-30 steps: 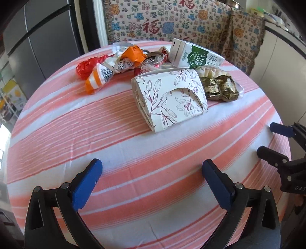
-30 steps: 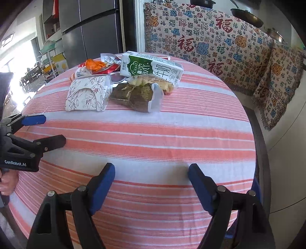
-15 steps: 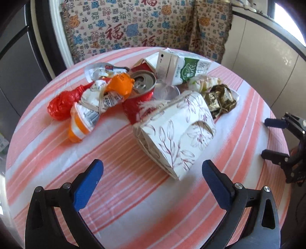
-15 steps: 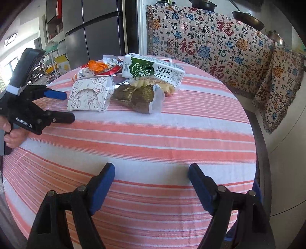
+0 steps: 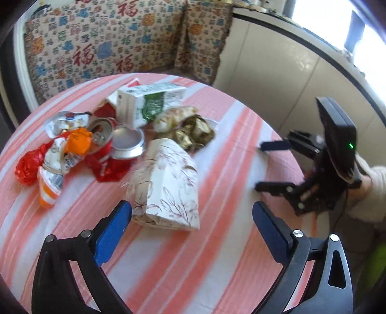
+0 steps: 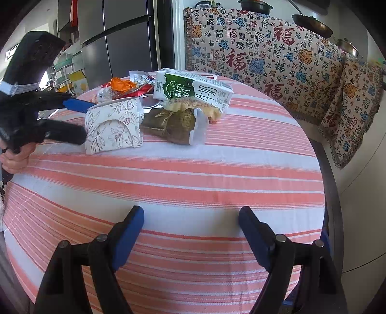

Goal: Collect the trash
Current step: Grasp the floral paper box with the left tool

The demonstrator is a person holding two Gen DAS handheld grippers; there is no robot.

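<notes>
Your left tongs (image 5: 191, 217) blur with motion, spread wide, the floral paper box (image 5: 168, 186) lying between their tips on the striped cloth tabletop (image 5: 229, 241), long axis pointing away from you. Behind it, the crushed can (image 5: 125, 142) and milk carton (image 6: 193, 90) half-hide each other. Your right tongs (image 6: 190, 223) gape over bare cloth.

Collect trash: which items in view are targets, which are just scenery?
Targets:
- floral paper box
- green milk carton
- gold wrapper
- crushed red can
- silver lid
- orange and white wrappers
- red foil

Scenery:
- striped tablecloth
- patterned blanket
- fridge
- pans
</notes>
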